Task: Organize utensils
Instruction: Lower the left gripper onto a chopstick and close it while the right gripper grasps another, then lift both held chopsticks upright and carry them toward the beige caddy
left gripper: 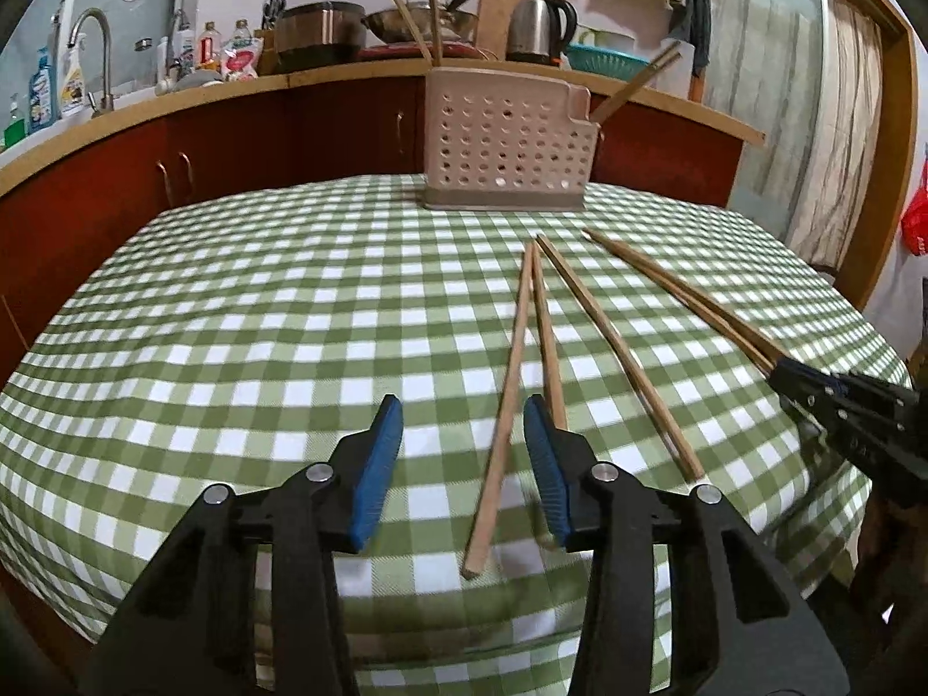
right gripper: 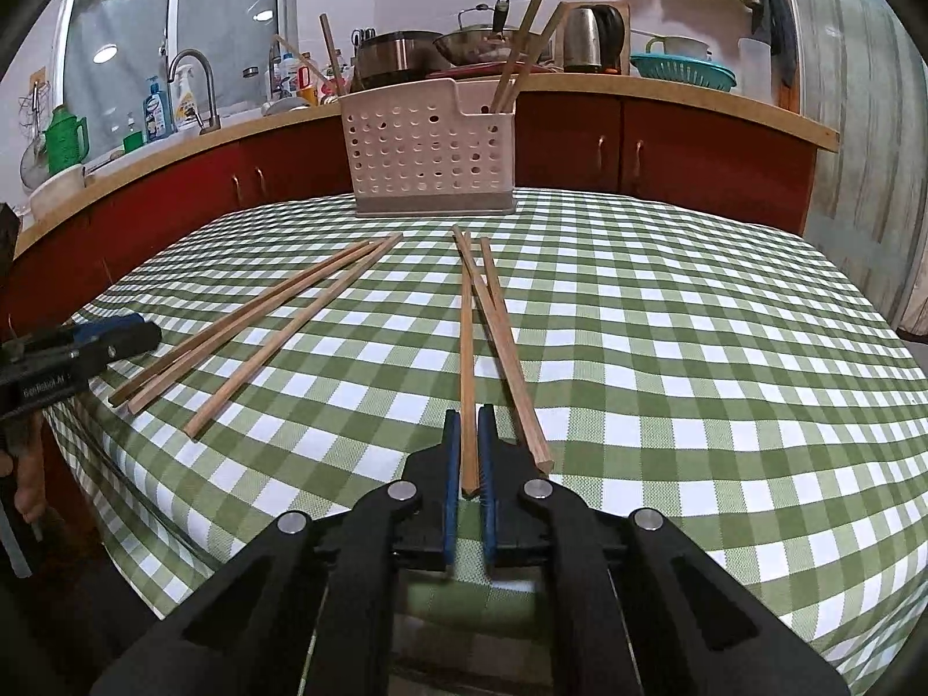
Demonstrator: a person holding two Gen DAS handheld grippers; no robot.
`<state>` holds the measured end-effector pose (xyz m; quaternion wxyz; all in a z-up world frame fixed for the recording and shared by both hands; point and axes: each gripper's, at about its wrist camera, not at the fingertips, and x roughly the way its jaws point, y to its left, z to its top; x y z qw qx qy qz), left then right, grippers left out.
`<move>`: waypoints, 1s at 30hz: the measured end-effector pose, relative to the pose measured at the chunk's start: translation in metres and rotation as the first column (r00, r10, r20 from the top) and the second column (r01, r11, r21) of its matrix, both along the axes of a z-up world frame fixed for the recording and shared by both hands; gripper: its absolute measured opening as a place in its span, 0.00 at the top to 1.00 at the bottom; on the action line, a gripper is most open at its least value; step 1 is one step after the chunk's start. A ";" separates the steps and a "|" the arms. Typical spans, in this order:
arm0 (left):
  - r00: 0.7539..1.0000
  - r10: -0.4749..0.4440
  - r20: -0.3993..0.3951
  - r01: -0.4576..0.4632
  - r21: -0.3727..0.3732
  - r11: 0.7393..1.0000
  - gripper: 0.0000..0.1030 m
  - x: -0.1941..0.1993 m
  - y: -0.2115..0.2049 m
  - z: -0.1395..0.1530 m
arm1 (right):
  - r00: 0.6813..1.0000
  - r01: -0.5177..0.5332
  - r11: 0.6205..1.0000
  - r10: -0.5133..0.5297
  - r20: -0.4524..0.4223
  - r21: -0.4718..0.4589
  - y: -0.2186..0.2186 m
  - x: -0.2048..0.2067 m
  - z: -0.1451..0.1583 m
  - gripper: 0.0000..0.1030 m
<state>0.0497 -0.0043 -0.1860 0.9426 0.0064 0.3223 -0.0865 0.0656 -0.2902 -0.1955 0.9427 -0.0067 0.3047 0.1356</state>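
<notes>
Several wooden chopsticks lie on the green checked tablecloth [left gripper: 232,348]. My left gripper [left gripper: 462,403] is open low over the cloth. One chopstick [left gripper: 501,417] runs between its blue pads without either pad touching it, and a second chopstick [left gripper: 548,342] crosses by the right pad. My right gripper [right gripper: 468,413] is shut on the near end of a chopstick [right gripper: 467,342]; two more chopsticks [right gripper: 510,371] lie just to its right. A white perforated utensil holder [right gripper: 429,151] stands at the table's far side with chopsticks upright in it.
In the right wrist view, three loose chopsticks [right gripper: 261,325] lie to the left, near the left gripper [right gripper: 139,330]. Behind the table runs a red-fronted counter [right gripper: 667,145] with a sink, bottles, pots and a kettle [left gripper: 536,29]. The table's near edge drops off below both grippers.
</notes>
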 end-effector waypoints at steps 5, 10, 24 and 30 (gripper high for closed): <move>0.999 -0.035 -0.036 0.035 0.020 0.999 0.74 0.002 -0.006 -0.010 | 1.000 -0.001 1.000 0.001 0.003 -0.003 0.001 0.000 0.000 0.93; 0.998 -0.051 -0.037 0.052 0.030 0.998 0.89 0.002 -0.006 -0.015 | 1.000 0.000 1.000 0.000 0.015 0.002 0.003 -0.002 0.004 0.93; 0.998 -0.021 0.065 0.018 0.050 0.999 0.94 -0.005 -0.005 0.011 | 0.993 0.005 0.999 -0.010 0.122 0.037 0.003 -0.012 0.040 0.94; 0.994 0.006 0.111 -0.011 0.042 0.999 0.94 -0.008 0.003 0.032 | 0.985 0.001 0.999 -0.009 0.172 0.046 0.003 -0.018 0.059 0.94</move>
